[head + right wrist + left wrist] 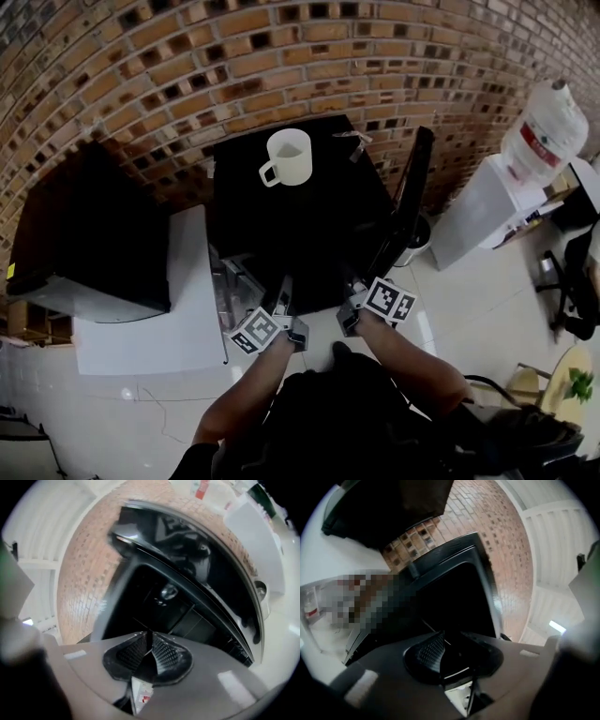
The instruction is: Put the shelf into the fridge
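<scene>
The black fridge (323,234) stands against the brick wall (187,56) with its door (405,202) swung open to the right. 1 white mug (289,157) sits on its top.

The person holds both grippers at the fridge's open front, side by side and near each other. In the right gripper view, the right gripper (149,644) has its 2 jaws clenched on the shelf (149,637). The shelf shows as a thin, see-through plate seen edge-on, running forward from the ribbed pads (164,654) toward the dark interior.

In the left gripper view, the left gripper (452,641) has its jaws standing apart. 1 ribbed pad (431,649) shows on the left and a thin line of the plate's edge passes between the 2 jaws. No pad is seen pressing on it. That gripper also points into the dark fridge cavity.

From the head view the left gripper (283,292) and right gripper (356,291) are at the same height just in front of the opening. The clear shelf itself is hard to make out there.

To the left, a white surface (178,319) carries a black appliance (84,234). At the right stands a white water dispenser (478,216) with its bottle (551,131).
</scene>
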Tool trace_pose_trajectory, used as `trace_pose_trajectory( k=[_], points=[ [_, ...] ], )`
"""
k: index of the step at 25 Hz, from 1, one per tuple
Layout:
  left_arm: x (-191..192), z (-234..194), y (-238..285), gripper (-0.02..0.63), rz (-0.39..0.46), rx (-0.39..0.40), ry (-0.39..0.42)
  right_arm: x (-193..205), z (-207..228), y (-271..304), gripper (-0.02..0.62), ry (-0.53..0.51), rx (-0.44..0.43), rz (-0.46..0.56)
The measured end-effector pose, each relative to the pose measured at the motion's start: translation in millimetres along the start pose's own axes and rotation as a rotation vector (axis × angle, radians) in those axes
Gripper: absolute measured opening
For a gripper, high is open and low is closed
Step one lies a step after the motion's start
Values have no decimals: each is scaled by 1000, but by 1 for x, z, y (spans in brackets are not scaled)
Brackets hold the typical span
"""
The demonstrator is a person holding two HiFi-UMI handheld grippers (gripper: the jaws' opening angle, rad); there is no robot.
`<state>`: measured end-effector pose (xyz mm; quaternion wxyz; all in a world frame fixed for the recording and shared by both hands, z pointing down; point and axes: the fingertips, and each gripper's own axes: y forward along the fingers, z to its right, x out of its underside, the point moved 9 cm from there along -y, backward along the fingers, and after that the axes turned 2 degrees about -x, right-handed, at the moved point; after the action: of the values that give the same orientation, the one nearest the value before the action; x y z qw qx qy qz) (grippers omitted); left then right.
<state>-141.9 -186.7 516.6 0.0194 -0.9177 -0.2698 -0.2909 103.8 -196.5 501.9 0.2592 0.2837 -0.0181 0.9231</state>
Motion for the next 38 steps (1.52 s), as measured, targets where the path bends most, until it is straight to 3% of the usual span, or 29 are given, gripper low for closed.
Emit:
trace_pose_trajectory(
  k=[3,7,12,15,20,27,30,38],
  points=[
    [-6,19,-21,2,0,89,64,5,-20,-19,6,-57,-29,22],
    [-8,36,-48,2,-28,175,158,10,-42,-47,6,-156,-53,48],
    [-1,56,-87,2,-67,280,291,25,-67,-94,6,-342,23,81],
    [4,79,-102,2,-93,330,347,28,-78,-115,6,-374,14,92],
    [6,104,-138,2,-97,325,489,31,-91,-152,6,-382,-2,111],
    [43,132,-178,2,-65,301,556,36,-95,-220,6,-404,-56,110],
    [66,151,-195,2,-73,243,620,36,-94,-254,6,-415,-66,109],
    [115,184,-243,2,-70,234,647,54,-91,-329,5,-414,-80,100]
  ],
)
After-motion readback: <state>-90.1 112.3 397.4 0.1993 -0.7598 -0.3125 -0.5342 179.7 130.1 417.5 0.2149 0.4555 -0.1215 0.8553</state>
